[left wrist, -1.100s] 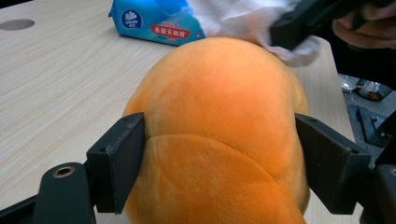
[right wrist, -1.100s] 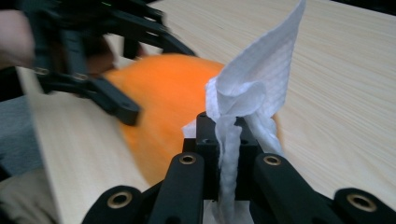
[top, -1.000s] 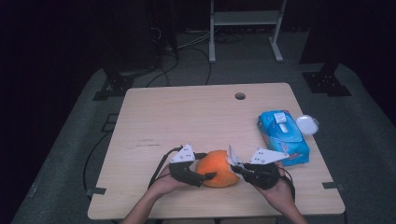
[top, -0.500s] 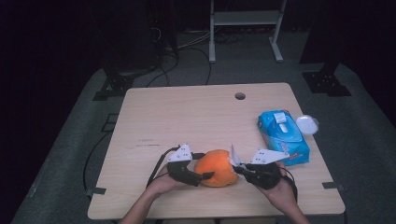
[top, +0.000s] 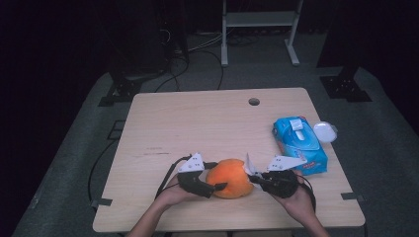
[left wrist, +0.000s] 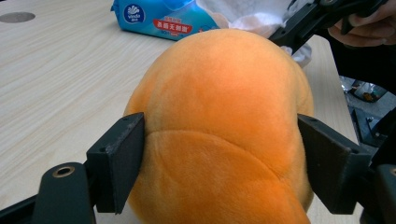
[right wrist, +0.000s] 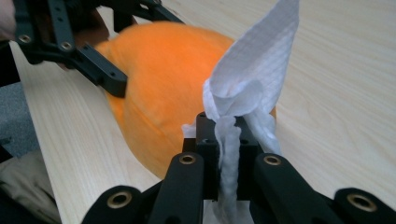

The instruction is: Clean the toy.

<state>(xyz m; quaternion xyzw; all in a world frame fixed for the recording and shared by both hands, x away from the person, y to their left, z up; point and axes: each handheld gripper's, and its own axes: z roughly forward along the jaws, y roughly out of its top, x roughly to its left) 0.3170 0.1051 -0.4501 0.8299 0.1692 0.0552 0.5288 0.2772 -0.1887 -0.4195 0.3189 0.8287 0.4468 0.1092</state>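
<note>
An orange plush toy [top: 229, 177] rests on the wooden table [top: 207, 123] near its front edge. My left gripper [top: 217, 176] is shut on the toy from the left, and its two black jaws press into the soft sides [left wrist: 219, 116]. From the right, my right gripper [top: 254, 178] is shut on a folded white wipe [top: 248, 164]. The wipe [right wrist: 254, 70] stands up out of the jaws [right wrist: 227, 135], right against the toy [right wrist: 163, 84]. A hand holds each gripper.
A blue pack of wet wipes [top: 300, 144] lies at the table's right side, just behind the right gripper, with a small white round lid [top: 325, 131] beside it. A cable hole [top: 254, 101] sits near the far edge. Cables and a metal stand [top: 259, 29] are on the floor beyond.
Very little: the right gripper and its wipe have shifted a touch along the toy's right side. The left gripper keeps its hold in the same place.
</note>
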